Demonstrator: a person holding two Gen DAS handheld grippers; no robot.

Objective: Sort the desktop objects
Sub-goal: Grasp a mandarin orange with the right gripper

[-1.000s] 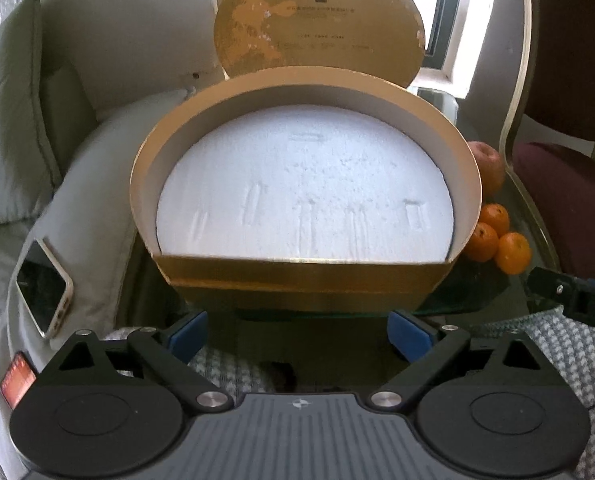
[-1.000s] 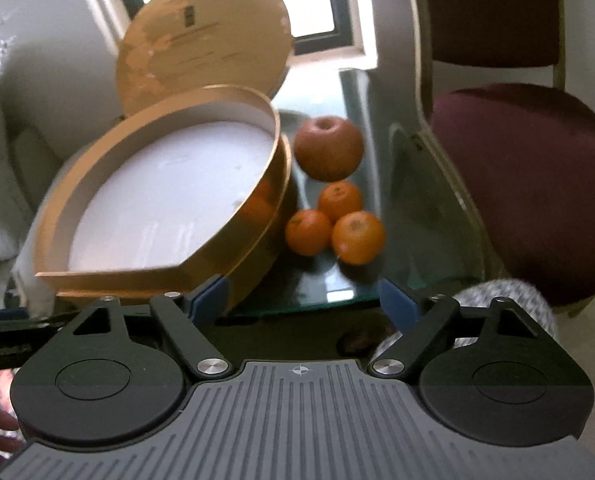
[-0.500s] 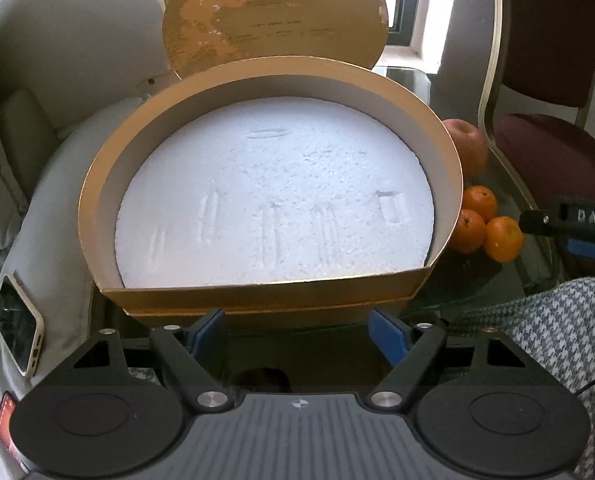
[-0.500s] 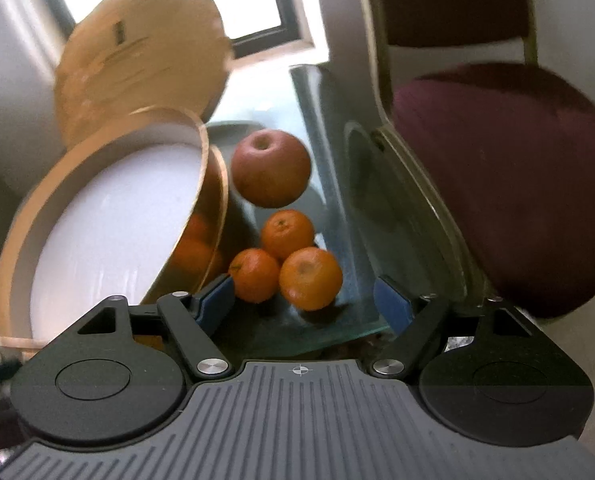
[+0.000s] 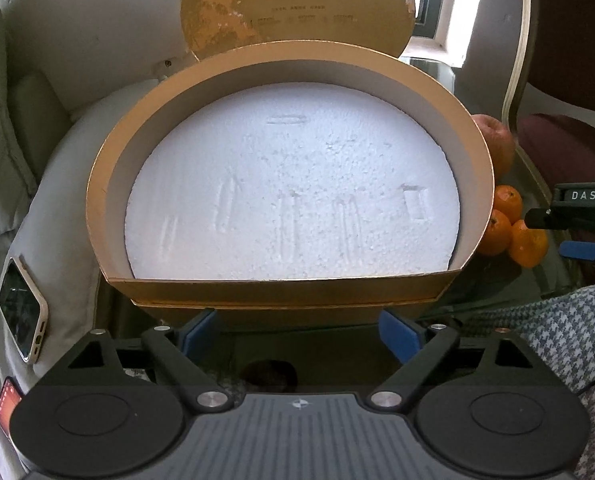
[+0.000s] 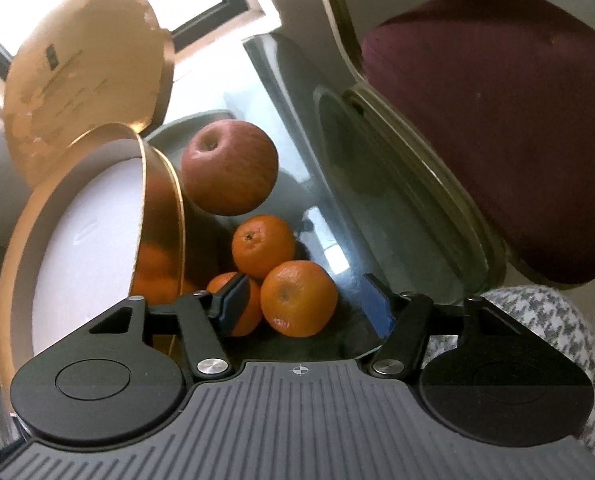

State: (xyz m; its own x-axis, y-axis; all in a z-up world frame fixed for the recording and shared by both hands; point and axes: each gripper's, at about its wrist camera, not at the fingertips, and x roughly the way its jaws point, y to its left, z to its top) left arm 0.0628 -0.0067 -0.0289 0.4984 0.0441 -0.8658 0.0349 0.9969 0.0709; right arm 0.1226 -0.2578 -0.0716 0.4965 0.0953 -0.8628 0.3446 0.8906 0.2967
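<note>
We held the left gripper (image 5: 297,334) with its jaws spread wide and gripping nothing, just short of the straight front wall of the gold, half-round cardboard box (image 5: 281,292). We judged this a ready stance beside the container rather than a hold on it. The box sat on the dark glass table (image 6: 397,208), open, with its white foam liner (image 5: 297,200) bare. Its round gold lid (image 5: 297,8) stood propped upright behind it, by the window, presumably so the opening stayed free for sorting. The box's long axis ran along that straight wall, side to side across the left view, with the curved wall pointing away from us. To its right, just beside the curved wall, lay the fruit: a red apple (image 6: 229,168) farthest off and three small oranges clustered nearer. The right gripper (image 6: 305,304) pointed steeply down at them, and its jaws had just been closing. The nearest orange (image 6: 299,298) lay between the blue pads, though a gap showed on its right side, so we did not yet call it gripped. The left pad crossed in front of a second orange (image 6: 251,316), and the third orange (image 6: 263,246) lay behind. The nearest orange was nearly round, with no real long axis, and its stem end faced up toward the camera.
</note>
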